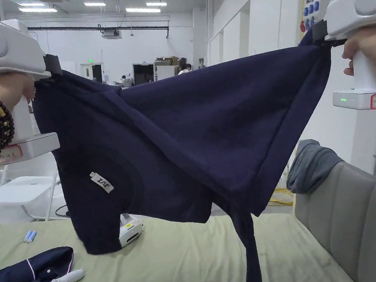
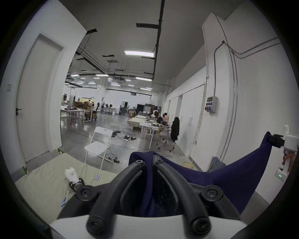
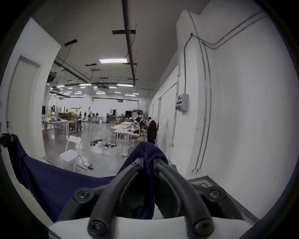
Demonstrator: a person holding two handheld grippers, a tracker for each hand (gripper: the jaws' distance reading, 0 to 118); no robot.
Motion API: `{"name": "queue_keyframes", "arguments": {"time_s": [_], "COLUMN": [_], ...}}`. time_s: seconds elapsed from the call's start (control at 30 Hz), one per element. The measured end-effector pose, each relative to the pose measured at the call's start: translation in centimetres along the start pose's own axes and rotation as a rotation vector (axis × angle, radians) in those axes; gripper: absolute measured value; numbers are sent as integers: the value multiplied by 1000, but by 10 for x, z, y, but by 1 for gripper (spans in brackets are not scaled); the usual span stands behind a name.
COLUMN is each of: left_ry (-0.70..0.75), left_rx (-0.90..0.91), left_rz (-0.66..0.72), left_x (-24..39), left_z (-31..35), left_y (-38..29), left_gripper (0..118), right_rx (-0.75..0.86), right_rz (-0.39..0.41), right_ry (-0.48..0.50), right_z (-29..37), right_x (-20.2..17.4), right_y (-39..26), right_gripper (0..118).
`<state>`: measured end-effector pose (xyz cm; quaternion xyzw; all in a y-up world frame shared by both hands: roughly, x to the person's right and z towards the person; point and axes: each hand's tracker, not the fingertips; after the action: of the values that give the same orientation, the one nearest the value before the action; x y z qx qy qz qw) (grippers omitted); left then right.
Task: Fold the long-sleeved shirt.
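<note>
**Soft navy shirt hung in the air between two pinches**

The long-sleeved shirt [image 1: 175,148] hangs above the green-covered bed [image 1: 185,263], clear of it, stretched between the left gripper [image 1: 53,65] and the right gripper [image 1: 317,33]. Each gripper's fingers are closed narrow on a bunched bit of the shirt's upper edge; the gripper views show cloth squeezed between both fingers [image 2: 139,163] of the left and both fingers [image 3: 159,164] of the right.

The cloth looks like a soft, limp knit: it sags in a curve between the pinches, drapes in diagonal folds, and one sleeve [image 1: 250,249] dangles below the shirt's body toward the bed. It is probably light and will not hold any shape alone, so it likely needs laying flat on the bed before creasing. The neck label [image 1: 102,182] sits low on the shirt's left part, suggesting it hangs askew. Shoulder seams or hem corners would be better hold points.
</note>
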<state>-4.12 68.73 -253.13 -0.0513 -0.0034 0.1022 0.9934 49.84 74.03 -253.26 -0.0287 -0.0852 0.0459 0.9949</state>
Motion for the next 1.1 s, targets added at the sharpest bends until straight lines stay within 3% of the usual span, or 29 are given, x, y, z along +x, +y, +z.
{"name": "queue_keyframes", "arguments": {"time_s": [0.1,0.2,0.47,0.57,0.67,0.83,0.97,1.1], "left_ry": [-6,-2,49,34,21,10,9,15], "left_rx": [-43,-108,-380,-433,-397,-368,-498,-705], "left_rz": [5,8,29,52,27,-43,-75,-50], "left_x": [-1,-7,-47,-67,-70,-69,-81,-93], "left_z": [-5,-16,-47,-47,-7,98,171,223], "left_y": [-31,-82,-256,-290,-303,-327,-394,-465], "left_gripper": [9,9,9,9,7,7,6,6], "right_rx": [-48,-124,-439,-514,-446,-398,-527,-780], "right_rz": [-5,-68,-119,-144,-159,-68,-38,22], "right_ry": [2,11,77,83,96,157,187,202], "right_z": [-13,-27,-52,-42,0,109,178,218], "right_x": [4,2,-26,-30,-24,-15,4,12], "right_y": [-31,-90,-305,-352,-367,-388,-442,-509], "right_gripper": [8,8,8,8,8,8,8,8]}}
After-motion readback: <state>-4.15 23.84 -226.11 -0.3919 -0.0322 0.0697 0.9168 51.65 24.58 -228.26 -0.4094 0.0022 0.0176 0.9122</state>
